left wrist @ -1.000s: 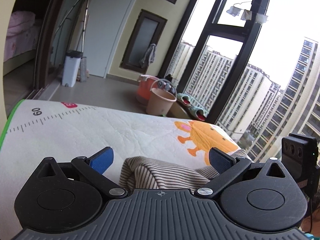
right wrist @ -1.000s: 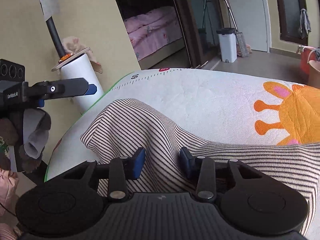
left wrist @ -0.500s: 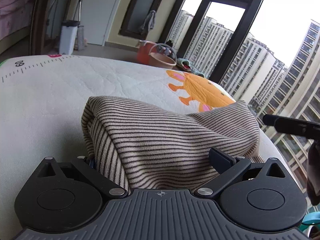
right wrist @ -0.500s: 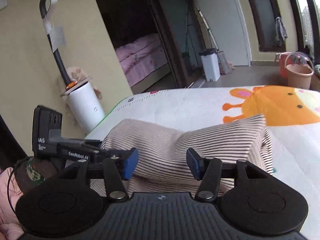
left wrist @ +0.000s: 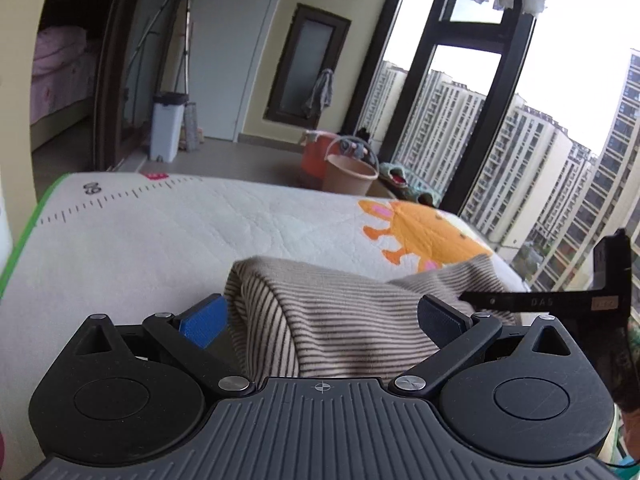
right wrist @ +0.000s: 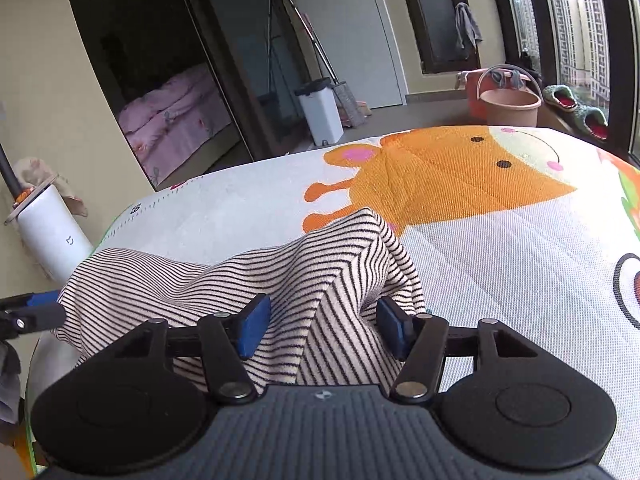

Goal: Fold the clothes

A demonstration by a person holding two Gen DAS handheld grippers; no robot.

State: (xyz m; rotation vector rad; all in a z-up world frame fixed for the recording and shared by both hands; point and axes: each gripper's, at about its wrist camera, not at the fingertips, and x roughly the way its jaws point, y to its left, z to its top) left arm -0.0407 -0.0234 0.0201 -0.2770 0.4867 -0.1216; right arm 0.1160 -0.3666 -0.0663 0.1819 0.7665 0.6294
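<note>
A cream garment with dark stripes point(left wrist: 320, 292) lies bunched in a folded heap on the printed mat point(left wrist: 160, 248). My left gripper point(left wrist: 322, 318) is open wide at the heap's near left end, with cloth lying loose between its blue pads point(left wrist: 204, 320). My right gripper point(right wrist: 323, 331) straddles a raised ridge of the striped garment point(right wrist: 200, 280) near its right corner. Its jaws are closing, and the pads point(right wrist: 252, 330) do not clearly press the cloth. Each gripper shows at the edge of the other's view: the right gripper point(left wrist: 540, 302) and the left gripper point(right wrist: 28, 314).
The mat point(right wrist: 500, 264) carries an orange cartoon animal point(right wrist: 440, 176) and a ruler print along its green far edge. Beyond it stand a pink bucket point(right wrist: 508, 106), a white bin point(right wrist: 322, 110) and slippers point(right wrist: 576, 108) by the window. A white cylinder point(right wrist: 52, 236) stands left.
The right gripper slid right along the garment to its corner and its jaws stand wider than a second ago. The left gripper drew back, so its left pad is clear of the cloth.
</note>
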